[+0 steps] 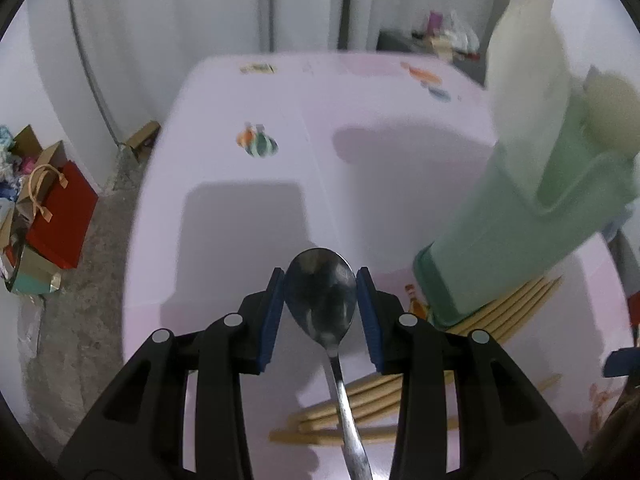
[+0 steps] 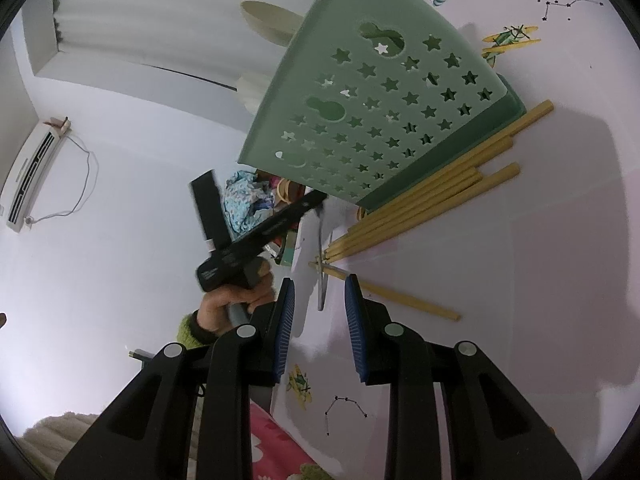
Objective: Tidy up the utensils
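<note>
**A:** Pinches the shiny steel spoon [image 1: 322, 292] by the rims of its bowl with the left gripper [image 1: 321, 277], one blue pad on either side. Leaves the handle trailing back over the pale bamboo chopsticks [image 2: 432, 188]. Holds it near the mint-green plastic utensil holder with star cut-outs [image 2: 372, 108], over the pale pink table [image 1: 248, 92].

**B:** Risky, gripping there. Curved, slick metal between flat pads: could pivot or squirt out, then drop onto the chopsticks and scatter them. Could also snag the long handle on the holder's rim going in and tip the holder, probably top-heavy with those cream plastic ladles [image 2: 272, 20] inside.

**A:** And the right gripper [image 2: 320, 282]?

**B:** Stands spread, with nothing between its pads, hovering near the loose chopsticks. Offers no steadying of the holder from there.

**A:** Anything in one view and not the other?

**B:** From the left wrist: shows the pads meeting the spoon bowl, plus a red paper bag [image 1: 60, 216] on the floor beyond the table edge. Hides the holder's pierced face.

**B:** From the right wrist: shows that starred wall, the hand [image 2: 228, 308] wrapped round the left gripper's grip, the spoon handle hanging toward the table, and the chopsticks fanned against the holder's base. Impossible to tell from either view whether lying under that base or only touching it, or whether the spoon tip clears the table.
</note>
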A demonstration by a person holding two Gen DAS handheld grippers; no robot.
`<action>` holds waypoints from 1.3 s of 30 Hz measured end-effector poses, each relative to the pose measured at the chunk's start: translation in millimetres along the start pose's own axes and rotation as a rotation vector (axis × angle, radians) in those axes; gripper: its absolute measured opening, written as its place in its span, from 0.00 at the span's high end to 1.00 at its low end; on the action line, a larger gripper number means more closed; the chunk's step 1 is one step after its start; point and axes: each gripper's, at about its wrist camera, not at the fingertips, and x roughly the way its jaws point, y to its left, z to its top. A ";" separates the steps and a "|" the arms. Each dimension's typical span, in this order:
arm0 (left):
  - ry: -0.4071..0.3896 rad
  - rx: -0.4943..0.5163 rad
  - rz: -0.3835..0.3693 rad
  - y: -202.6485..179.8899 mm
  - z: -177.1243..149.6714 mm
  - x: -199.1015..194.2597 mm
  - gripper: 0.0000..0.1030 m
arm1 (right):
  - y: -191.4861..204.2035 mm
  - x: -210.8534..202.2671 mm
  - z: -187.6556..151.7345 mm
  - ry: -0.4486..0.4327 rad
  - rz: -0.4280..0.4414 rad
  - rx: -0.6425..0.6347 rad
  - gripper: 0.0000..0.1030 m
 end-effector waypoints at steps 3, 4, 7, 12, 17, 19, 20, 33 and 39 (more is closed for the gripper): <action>-0.072 -0.030 -0.002 3.3 0.9 -27.4 0.67 | 3.5 0.3 0.0 -0.001 0.003 -0.007 0.75; -0.103 -0.041 -0.007 4.7 -0.1 -40.7 0.67 | 4.5 0.3 -0.2 -0.002 0.004 -0.009 0.75; -0.186 -0.065 -0.014 6.5 -4.1 -76.9 0.67 | 8.0 0.2 -1.3 -0.001 0.008 -0.015 0.75; -0.311 -0.090 -0.015 3.4 -12.8 -136.3 0.67 | 15.1 -1.1 -4.4 -0.002 0.013 -0.032 0.75; -0.423 -0.083 -0.025 -2.7 -3.4 -184.4 0.67 | 22.4 -2.2 -7.8 -0.008 0.018 -0.049 0.75; -0.460 -0.078 -0.036 -6.9 3.1 -203.0 0.67 | 24.2 -2.1 -7.9 -0.012 0.020 -0.056 0.75; -0.484 -0.074 -0.047 -9.8 7.9 -214.0 0.67 | 24.9 -2.7 -8.8 -0.014 0.021 -0.060 0.75; -0.657 0.046 -0.206 -77.6 78.6 -274.8 0.67 | 19.1 4.3 -9.7 -0.016 0.043 -0.050 0.75; -0.602 0.068 -0.204 -101.1 91.6 -236.3 0.67 | 7.7 -4.0 -5.0 -0.035 0.046 -0.025 0.75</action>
